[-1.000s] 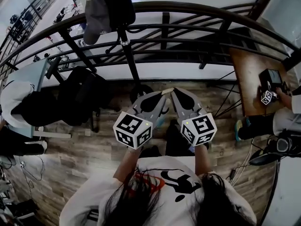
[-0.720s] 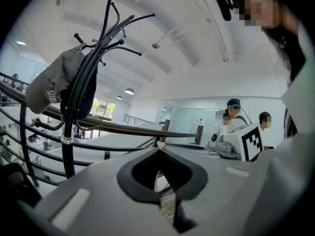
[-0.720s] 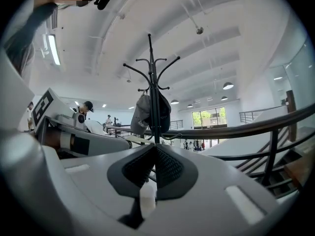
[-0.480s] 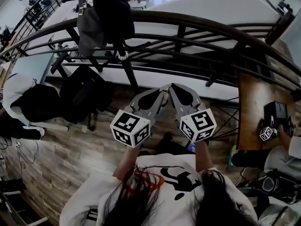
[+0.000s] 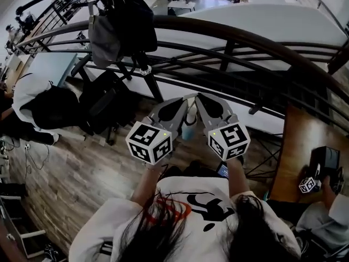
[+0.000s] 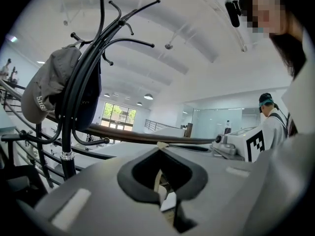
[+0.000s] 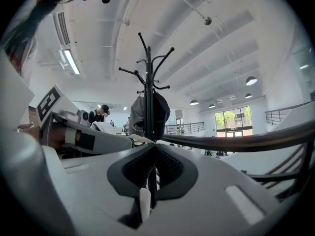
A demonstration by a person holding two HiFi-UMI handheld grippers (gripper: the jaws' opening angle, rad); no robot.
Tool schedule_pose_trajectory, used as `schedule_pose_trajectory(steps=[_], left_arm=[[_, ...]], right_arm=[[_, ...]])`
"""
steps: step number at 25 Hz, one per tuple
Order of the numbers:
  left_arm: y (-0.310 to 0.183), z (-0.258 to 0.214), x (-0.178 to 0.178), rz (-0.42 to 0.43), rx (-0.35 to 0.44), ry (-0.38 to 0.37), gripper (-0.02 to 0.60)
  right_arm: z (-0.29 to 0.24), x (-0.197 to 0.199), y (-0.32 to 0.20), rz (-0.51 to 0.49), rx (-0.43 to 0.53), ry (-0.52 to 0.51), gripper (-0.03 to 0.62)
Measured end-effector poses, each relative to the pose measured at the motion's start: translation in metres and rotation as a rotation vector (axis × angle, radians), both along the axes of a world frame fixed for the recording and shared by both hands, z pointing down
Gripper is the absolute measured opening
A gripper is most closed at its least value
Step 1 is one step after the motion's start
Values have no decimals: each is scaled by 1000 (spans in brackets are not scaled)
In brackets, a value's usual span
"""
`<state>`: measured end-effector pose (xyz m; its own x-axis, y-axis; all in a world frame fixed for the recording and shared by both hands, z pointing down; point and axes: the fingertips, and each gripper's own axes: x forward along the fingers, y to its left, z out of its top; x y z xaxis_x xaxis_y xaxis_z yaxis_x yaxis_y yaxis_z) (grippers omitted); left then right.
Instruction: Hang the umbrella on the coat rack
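Note:
The black coat rack (image 5: 146,70) stands at the upper left by the railing, with a grey cap (image 5: 103,37) and a dark garment (image 5: 136,21) hanging on it. The left gripper view shows the coat rack (image 6: 74,107) and cap (image 6: 47,92) close at the left. In the right gripper view the coat rack (image 7: 147,97) stands straight ahead. My left gripper (image 5: 188,99) and right gripper (image 5: 197,96) are held side by side in front of my chest, tips almost touching. Both are shut and empty. No umbrella shows in any view.
A curved dark handrail (image 5: 245,37) with slanted bars runs across ahead of me. A black backpack (image 5: 103,105) sits beside the rack's foot. A wooden table (image 5: 305,146) is at the right, with a seated person (image 5: 327,217) there. Another person (image 5: 32,91) bends over at the left.
The head view has swung, so the wooden table slid to the lower right and the rack sits a little lower in view. Both grippers stayed shut, tips together.

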<state>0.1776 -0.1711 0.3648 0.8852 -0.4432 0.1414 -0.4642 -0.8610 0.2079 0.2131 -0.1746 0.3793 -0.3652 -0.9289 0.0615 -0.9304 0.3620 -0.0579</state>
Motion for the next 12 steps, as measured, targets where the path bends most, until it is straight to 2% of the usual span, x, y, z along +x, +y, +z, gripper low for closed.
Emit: schedule_pose_trajectory(steps=[12], left_arm=[[-34, -5, 11, -63, 21, -17, 0]], right_arm=[[-6, 8, -46, -73, 31, -8, 26]])
